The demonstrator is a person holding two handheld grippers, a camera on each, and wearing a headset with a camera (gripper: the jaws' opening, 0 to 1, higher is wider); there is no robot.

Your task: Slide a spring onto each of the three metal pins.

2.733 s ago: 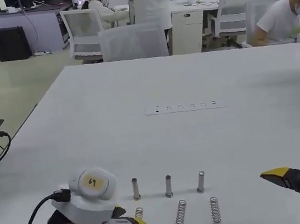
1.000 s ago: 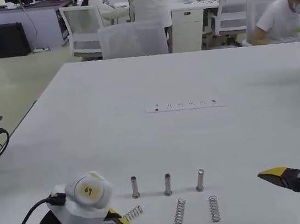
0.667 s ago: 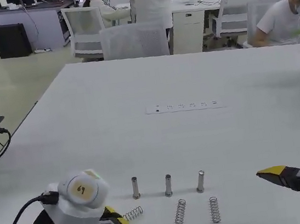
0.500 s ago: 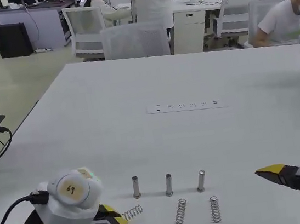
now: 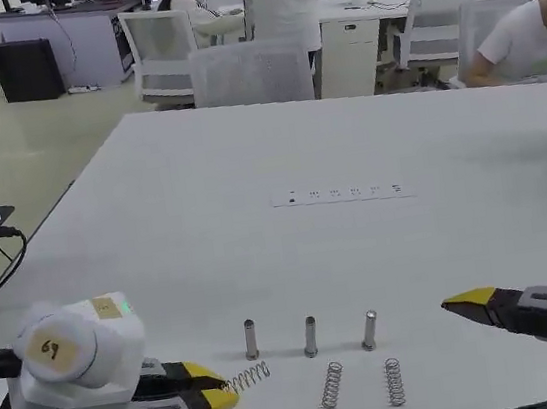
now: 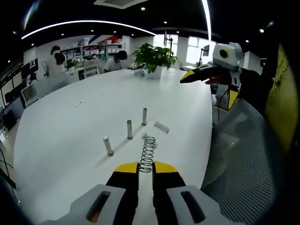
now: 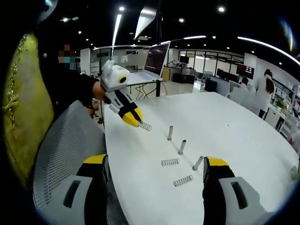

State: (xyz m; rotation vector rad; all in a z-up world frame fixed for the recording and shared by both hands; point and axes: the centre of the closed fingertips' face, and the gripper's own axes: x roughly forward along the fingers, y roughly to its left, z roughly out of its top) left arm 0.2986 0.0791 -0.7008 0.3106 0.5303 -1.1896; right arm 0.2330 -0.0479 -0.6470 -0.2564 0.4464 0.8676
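The scene is lit brightly and evenly from above: long white ceiling light strips (image 6: 205,18) and small round downlights (image 7: 121,8) are seen in both gripper views. The matt white worktop (image 5: 249,167) is rendered almost without glare, and only faint, soft shadows are cast beside the short upright metal pins (image 5: 310,336). A pale sheen is thrown on the polished light floor (image 5: 54,143) at the left of the head view, while in the gripper views straight lines are bent strongly toward the edges by the fisheye lens and the ceiling is rendered dark around the lamps.
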